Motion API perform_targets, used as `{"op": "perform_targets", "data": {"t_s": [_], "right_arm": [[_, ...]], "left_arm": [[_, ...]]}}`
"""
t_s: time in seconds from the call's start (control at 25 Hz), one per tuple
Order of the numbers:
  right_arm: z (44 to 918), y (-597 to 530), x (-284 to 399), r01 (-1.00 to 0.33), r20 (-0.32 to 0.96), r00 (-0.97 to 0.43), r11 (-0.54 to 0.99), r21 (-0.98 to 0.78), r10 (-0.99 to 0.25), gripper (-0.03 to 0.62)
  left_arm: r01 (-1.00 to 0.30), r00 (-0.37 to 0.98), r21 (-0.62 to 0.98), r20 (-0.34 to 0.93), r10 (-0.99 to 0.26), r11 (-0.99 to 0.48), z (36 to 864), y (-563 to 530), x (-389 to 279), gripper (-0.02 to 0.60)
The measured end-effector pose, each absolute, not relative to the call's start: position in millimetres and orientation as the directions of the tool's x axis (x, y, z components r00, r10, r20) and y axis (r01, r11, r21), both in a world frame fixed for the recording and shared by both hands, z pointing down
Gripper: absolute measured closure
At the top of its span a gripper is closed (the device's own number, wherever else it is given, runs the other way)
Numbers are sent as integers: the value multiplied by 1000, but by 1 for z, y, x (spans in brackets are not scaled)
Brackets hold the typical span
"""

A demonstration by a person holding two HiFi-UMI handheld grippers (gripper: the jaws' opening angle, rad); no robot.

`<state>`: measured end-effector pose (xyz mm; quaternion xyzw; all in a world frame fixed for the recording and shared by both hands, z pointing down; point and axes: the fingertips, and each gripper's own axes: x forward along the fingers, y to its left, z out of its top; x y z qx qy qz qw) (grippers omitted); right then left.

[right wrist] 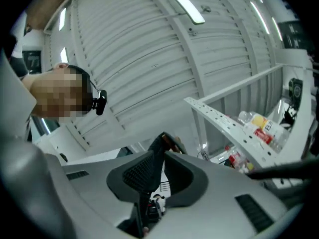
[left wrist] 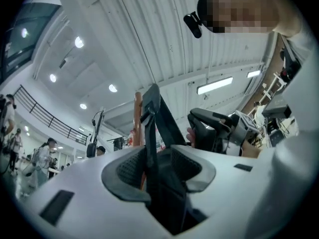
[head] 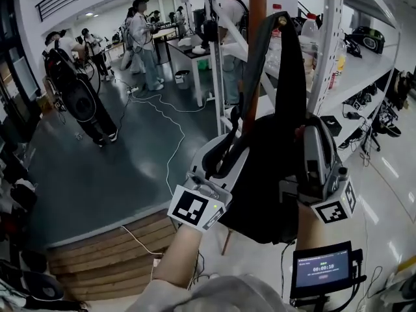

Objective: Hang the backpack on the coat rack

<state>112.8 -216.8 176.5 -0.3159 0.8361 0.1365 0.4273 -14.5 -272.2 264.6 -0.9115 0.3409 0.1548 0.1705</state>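
Left gripper (head: pixel 225 151) and right gripper (head: pixel 313 135) each clamp a strap of the backpack (head: pixel 266 190), which is raised at the top of the coat rack (head: pixel 257 18). Seat the loop fully over a hook, then unclamp.

Backpack (head: pixel 266 187) is held up at centre, before the rack pole (head: pixel 257 18). Its top loop (head: pixel 286 57) is raised beside the pole's upper end; whether it is hooked on cannot be told. Left gripper (head: pixel 224 149) is set at the backpack's left, jaws closed on a strap (left wrist: pixel 151 118). Right gripper (head: pixel 314 151) is set at its right, jaws closed on a second strap (right wrist: pixel 158 148). Shelving (head: pixel 364 64) stands to the right, bottles (head: pixel 311 30) on it. A table (head: pixel 195 49) is placed behind the pole. People (head: pixel 143 38) are grouped behind, to the left. A cable (head: pixel 172 138) lies on the floor (head: pixel 97 168). Wooden steps (head: pixel 97 255) lie at lower left. A screen (head: pixel 323 270) is mounted at lower right, below the right gripper.
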Motion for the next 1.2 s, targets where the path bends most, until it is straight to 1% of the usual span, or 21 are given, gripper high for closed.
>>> {"op": "perform_targets", "data": {"t_s": [0.08,0.24,0.44,0.6,0.96,1.2], "right_arm": [[195,-217,114,-599,-790,-437,794,-100,-429,520],[243,-224,125,-553,-746,-406,792,-260,-528,520],[296,-224,112,-550,-676,-427,766,-333,-600,521],[320,-227,106,-521,-657,-402,749,-409,-638,522],[317,-229,91,-560,-624,-427,733,-386,-654,522],[326,-233,90,-550,-610,-423,724,-415,-671,523]], "left_arm": [[-678,706,-151,-405,-580,-720,275,-269,-24,440],[-687,680,-63,-408,-610,-724,304,-262,-38,442],[-689,685,-59,-377,-623,-722,331,-250,-42,442],[-680,684,-29,-386,-619,-733,343,-243,-39,442],[-676,687,9,-354,-635,-737,352,-245,-43,442],[-679,688,5,-345,-638,-734,353,-248,-41,442]]}}
